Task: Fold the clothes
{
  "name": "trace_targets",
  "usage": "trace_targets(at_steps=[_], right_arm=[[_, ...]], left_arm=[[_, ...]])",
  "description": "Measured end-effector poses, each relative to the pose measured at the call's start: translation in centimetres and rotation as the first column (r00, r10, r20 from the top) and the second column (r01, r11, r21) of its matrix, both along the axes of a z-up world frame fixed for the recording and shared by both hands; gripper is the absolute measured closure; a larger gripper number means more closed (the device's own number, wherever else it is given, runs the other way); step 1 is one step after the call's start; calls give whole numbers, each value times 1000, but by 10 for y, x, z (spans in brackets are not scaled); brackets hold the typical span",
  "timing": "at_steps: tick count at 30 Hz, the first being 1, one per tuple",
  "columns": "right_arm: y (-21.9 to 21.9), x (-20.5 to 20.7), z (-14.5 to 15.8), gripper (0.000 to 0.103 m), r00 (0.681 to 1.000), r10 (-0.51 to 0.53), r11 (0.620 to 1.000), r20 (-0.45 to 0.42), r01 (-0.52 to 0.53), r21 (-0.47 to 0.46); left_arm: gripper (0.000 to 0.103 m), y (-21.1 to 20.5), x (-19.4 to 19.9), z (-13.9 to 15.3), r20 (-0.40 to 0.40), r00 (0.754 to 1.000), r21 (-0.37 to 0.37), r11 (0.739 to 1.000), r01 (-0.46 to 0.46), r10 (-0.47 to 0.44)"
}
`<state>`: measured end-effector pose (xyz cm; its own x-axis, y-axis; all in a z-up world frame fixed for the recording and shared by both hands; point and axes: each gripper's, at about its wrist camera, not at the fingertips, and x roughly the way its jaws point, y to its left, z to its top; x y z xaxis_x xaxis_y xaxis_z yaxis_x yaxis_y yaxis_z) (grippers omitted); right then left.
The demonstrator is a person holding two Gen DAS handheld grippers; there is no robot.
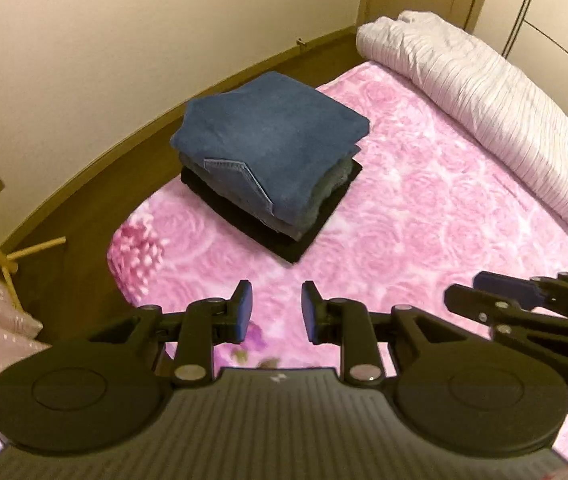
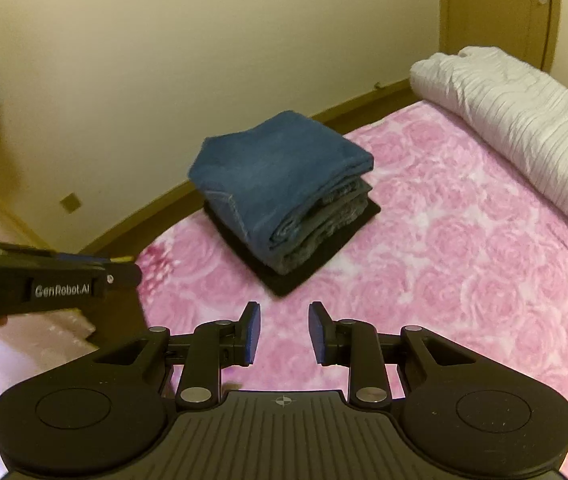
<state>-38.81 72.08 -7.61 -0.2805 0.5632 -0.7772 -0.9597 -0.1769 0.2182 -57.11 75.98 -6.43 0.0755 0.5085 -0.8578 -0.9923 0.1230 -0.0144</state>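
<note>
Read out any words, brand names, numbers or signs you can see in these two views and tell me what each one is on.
"GenRobot.AI": pale raised letters on the side of the black left gripper, seen in the right wrist view.

A small pale crosshair-like logo sits on the ribbed black body behind the right gripper; a similar one in the left wrist view is blurred. Neither holds letters.

Nothing readable on the stack of folded blue denim and dark clothes or the pink rose-patterned blanket.

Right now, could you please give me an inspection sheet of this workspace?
Surface: bed with pink rose-print blanket, mostly bare.
Job's things: stack of folded clothes, blue jeans on top, black piece underneath.
Clutter: rolled white quilt along the bed's far side.
Grippers: left gripper and right gripper both open, holding nothing, short of the stack.
Cables: nothing seen.
Surroundings: cream wall, wooden floor, door in the corner.
</note>
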Motion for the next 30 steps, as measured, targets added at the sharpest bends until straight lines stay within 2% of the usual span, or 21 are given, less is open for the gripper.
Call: trace_targets(at_steps=[7,9,10,11,14,24,30], right_arm=[[-25,20,7,75,996,78,996,-32,-80,-39],[-29,23,9,48,995,99,994,-32,-101,-43],[-32,23,10,23,995,102,994,-18,-103,-31],[-35,24,11,17,994,109,994,-6,-109,-19],[-41,25,14,17,989,145,989,7,-145,4],[-28,51,9,17,991,133,991,-1,-133,-28],[-13,60,7,17,992,123,992,-4,-123,-39]], left_arm=[[81,-59,27,16,7,997,25,996,-83,83],[81,-68,29,15,5,995,24,994,-102,102],[81,-72,31,16,4,994,23,993,-112,112],[81,-75,33,15,4,993,21,992,-122,122],[81,-83,37,13,6,990,20,990,-141,141],[81,-78,56,6,31,984,30,984,-174,173],[81,-70,64,-2,-5,981,76,978,-194,195]])
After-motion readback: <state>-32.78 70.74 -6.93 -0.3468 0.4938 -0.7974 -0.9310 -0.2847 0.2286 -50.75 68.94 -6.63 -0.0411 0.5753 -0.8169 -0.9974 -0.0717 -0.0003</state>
